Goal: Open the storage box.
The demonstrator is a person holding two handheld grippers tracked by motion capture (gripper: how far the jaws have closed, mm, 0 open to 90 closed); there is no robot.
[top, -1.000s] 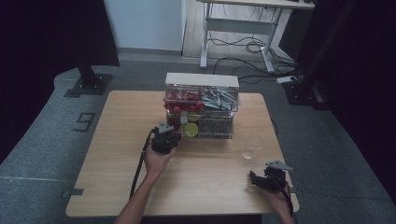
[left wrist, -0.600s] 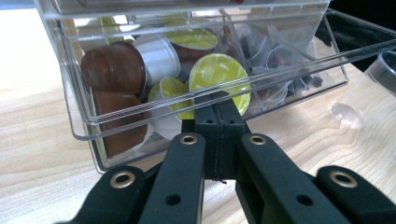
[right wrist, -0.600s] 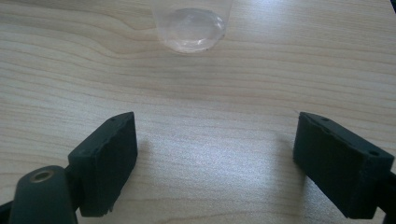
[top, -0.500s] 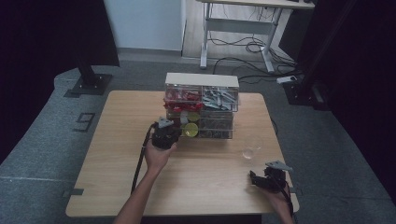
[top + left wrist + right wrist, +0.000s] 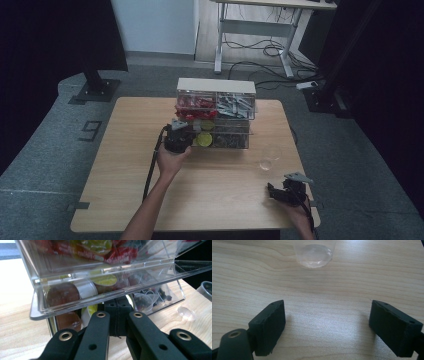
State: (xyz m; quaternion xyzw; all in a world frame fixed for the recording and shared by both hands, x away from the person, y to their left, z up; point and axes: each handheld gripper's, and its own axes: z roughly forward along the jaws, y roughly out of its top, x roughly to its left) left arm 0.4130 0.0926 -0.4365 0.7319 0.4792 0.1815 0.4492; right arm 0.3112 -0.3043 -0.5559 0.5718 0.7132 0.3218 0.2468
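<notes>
High view sets the clear organizer [image 5: 216, 112] at the far middle of the wooden table [image 5: 125, 165], with red packets in its upper left compartment and grey pieces in its upper right. The left gripper [image 5: 180, 134] is pressed against the organizer's lower left drawer, next to a yellow-green lid [image 5: 203, 139]. The right gripper [image 5: 278, 192] rests near the table's front right corner, well apart from the organizer, and a clear plastic cup [image 5: 268, 157] stands between the two.

Left gripper view adds what the overhead cannot: the jaws are pressed together at the lower edge of the pulled-out clear drawer [image 5: 105, 293], which holds small sealed cups with brown, white and yellow-green lids (whether the pads pinch the drawer lip cannot be told).

Right gripper view shows its jaws spread wide over bare wood, the cup's base [image 5: 315, 255] just ahead.
</notes>
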